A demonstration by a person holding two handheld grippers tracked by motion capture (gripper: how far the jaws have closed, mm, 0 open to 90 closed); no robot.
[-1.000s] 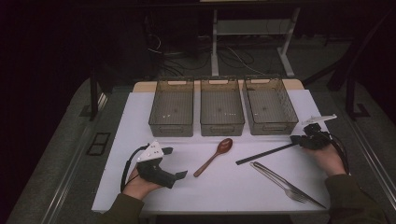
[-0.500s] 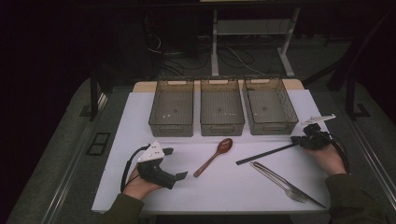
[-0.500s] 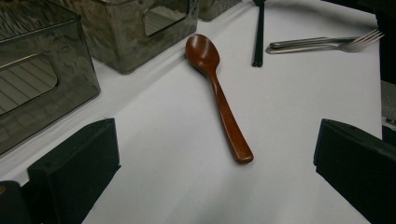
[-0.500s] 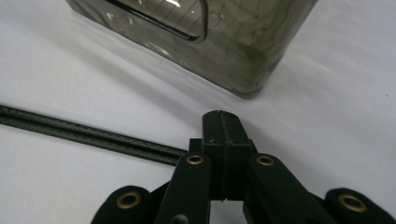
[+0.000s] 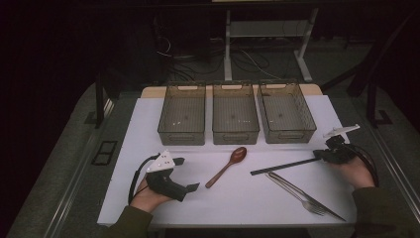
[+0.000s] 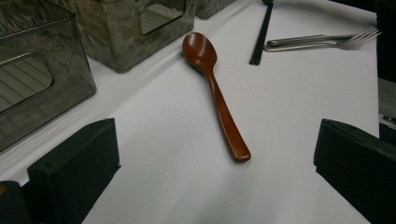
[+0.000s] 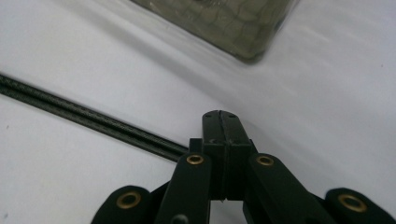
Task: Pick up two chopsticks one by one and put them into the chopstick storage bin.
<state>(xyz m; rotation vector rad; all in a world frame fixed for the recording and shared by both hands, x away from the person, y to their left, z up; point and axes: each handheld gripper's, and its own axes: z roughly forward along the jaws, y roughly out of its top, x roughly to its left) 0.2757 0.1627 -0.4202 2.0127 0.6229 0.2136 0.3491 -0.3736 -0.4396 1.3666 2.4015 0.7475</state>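
Right tongs point(image 7: 219, 122) clenched on thin black chopsticks point(image 5: 285, 166); left tongs point(image 6: 210, 154) released.

No text, label, brand, number or sign can be read on anything here.

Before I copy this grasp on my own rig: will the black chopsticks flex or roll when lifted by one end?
The black chopsticks look straight and thin, so probably stiff and light. Held at one end by the right gripper, the long free end may sag or swing. Lying flat as a pair, they may slide apart.
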